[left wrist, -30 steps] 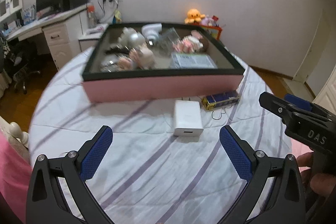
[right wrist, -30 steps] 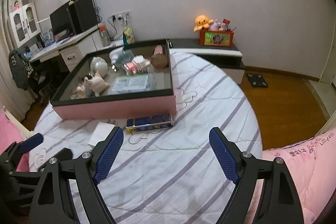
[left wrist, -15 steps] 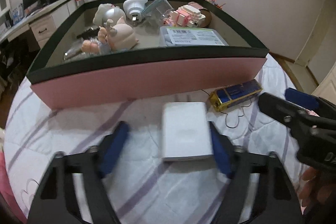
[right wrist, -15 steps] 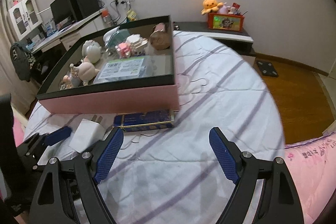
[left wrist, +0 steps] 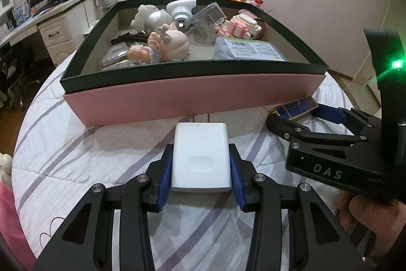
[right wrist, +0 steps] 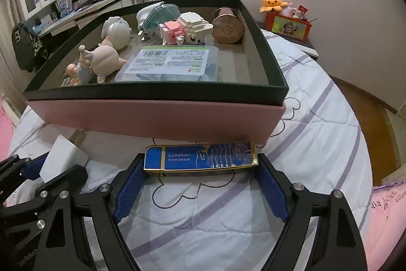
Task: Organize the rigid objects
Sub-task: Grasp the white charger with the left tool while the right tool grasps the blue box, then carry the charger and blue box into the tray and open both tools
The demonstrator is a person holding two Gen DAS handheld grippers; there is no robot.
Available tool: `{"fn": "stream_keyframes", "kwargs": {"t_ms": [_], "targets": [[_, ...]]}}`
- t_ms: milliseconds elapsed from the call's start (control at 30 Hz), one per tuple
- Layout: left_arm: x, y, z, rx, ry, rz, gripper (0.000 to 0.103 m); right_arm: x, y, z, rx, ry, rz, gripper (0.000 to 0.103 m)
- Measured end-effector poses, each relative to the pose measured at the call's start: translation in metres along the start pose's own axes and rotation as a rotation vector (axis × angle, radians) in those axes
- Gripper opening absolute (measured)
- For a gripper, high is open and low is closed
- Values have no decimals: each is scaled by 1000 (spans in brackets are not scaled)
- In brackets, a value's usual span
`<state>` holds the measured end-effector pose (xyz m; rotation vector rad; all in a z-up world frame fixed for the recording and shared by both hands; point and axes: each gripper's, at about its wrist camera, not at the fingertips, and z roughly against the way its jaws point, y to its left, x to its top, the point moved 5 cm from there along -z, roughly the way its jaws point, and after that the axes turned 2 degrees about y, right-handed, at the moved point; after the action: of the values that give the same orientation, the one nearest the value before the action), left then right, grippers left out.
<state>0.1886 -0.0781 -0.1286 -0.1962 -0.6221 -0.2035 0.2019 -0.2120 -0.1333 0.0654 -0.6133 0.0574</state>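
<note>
— Since a second ago we have brought both grippers forward to the foot of the pink box [left wrist: 192, 95]. Our left gripper [left wrist: 201, 178], wide open back then, is now clamped on the white charger [left wrist: 201, 159], blue pads [left wrist: 165, 175] pressed to its two long sides.

— And where does the charger lie?

— On the striped bedspread [left wrist: 76, 159], just in front of the box, its prongs pointing at the pink wall.

— What about our right side?

— Our right gripper [right wrist: 200, 184] is spread wide around the blue and gold case [right wrist: 200, 156], a pad near each short end. We cannot tell whether either pad touches it. The case lies on the bedspread just beside the box's front wall, a thin cord looping under it.
</note>
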Motion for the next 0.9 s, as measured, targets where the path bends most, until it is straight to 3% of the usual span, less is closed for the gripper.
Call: {"fn": "stream_keyframes", "kwargs": {"t_ms": [467, 667, 900], "targets": [[7, 21, 45, -18, -79, 27, 41, -3, 10, 68, 97, -78, -15, 83], [28, 30, 73, -11, -149, 31, 41, 22, 25, 95, 126, -152, 17, 83], [82, 47, 93, 1, -251, 37, 41, 73, 31, 102, 119, -225, 48, 83]]}}
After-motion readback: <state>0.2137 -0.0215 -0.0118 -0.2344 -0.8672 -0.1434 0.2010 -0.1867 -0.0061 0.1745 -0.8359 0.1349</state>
